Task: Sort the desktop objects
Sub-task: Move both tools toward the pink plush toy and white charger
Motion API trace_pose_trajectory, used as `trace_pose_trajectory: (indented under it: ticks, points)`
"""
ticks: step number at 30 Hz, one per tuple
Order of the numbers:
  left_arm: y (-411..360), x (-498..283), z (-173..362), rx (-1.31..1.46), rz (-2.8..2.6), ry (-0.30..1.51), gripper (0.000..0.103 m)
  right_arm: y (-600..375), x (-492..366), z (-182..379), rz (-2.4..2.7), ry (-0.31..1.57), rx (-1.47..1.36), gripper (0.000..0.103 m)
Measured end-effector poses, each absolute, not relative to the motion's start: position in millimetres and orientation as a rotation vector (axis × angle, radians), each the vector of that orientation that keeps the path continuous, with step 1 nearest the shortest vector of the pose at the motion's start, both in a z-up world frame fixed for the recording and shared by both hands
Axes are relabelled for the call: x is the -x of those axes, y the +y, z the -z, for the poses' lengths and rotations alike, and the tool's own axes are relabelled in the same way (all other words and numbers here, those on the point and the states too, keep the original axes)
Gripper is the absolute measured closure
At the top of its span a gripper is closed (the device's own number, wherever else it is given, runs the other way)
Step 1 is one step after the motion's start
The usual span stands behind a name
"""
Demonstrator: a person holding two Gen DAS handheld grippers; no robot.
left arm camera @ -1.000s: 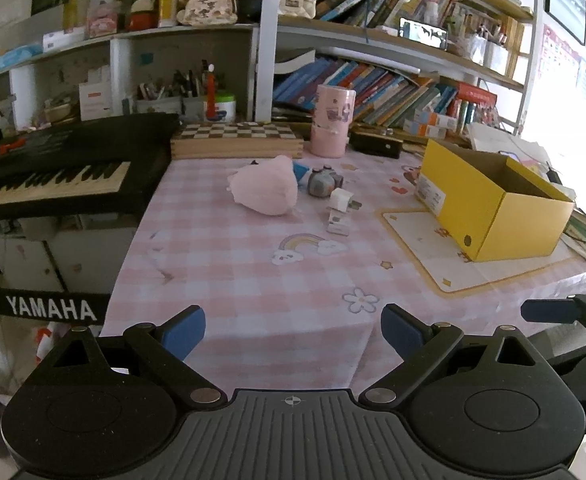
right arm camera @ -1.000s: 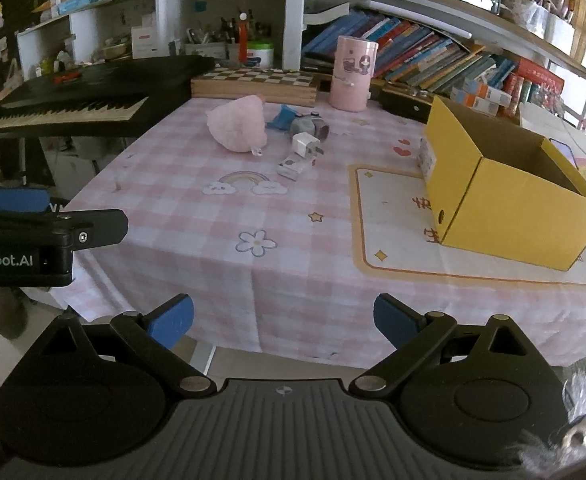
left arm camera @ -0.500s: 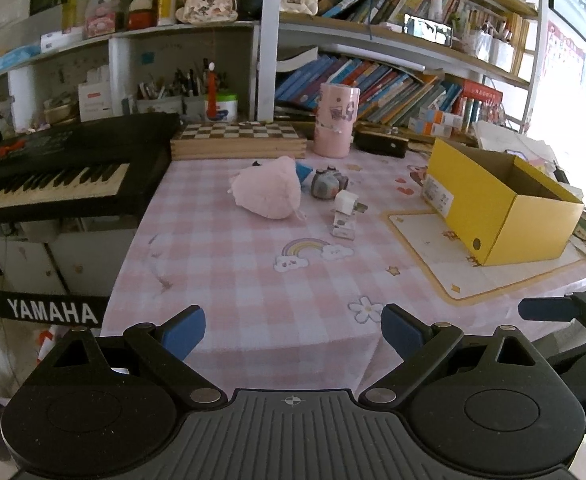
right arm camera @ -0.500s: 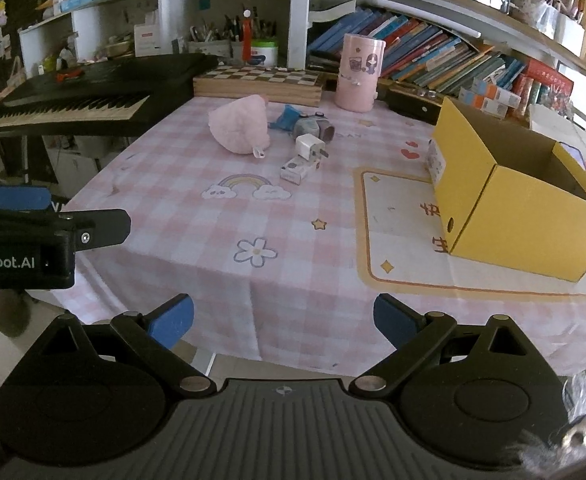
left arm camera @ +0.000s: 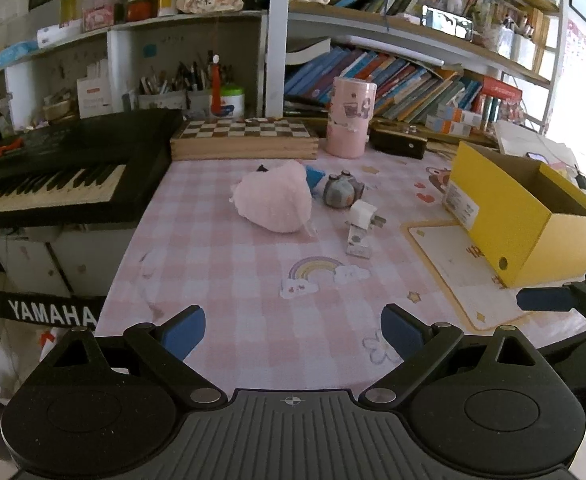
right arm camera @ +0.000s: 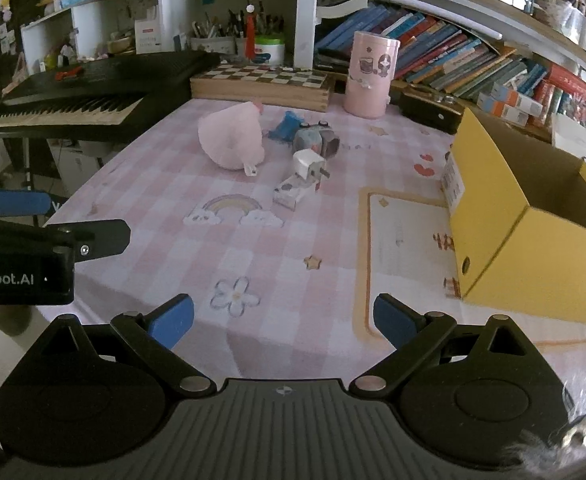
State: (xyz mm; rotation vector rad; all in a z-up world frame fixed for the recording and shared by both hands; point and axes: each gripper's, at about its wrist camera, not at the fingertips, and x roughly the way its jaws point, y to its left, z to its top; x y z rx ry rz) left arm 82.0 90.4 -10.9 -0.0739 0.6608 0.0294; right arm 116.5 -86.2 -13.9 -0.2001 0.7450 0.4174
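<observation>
While both hand-held grippers (left arm camera: 293, 332) (right arm camera: 283, 320) gape empty, a chessboard (left arm camera: 245, 138) and keyboard (left arm camera: 53, 168) flank the pink plush (left arm camera: 273, 202).

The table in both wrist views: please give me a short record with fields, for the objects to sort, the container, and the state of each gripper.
surface: table with pink checked cloth
container: yellow box, open, on the right side
loose objects: pink plush, white charger plug, small white box, grey toy, blue item, clustered mid-table
behind: chessboard, pink canister
left gripper: open, holds nothing
right gripper: open, holds nothing
</observation>
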Motion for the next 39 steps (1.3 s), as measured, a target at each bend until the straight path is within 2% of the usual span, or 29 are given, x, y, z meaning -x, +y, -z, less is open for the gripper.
trace_pose_trajectory:
  ticks: [16,39]
  points:
    - [89.3,-138.5,3.5,0.068,-0.111,0.657,0.006,-85.2,-194.4,9.0,-0.491,0.732,0.198,0.006]
    - [88.3,-185.6,0.1,0.060,-0.239,0.681,0.006,-81.0,-264.1,17.7,-0.588,0.754,0.201,0.008]
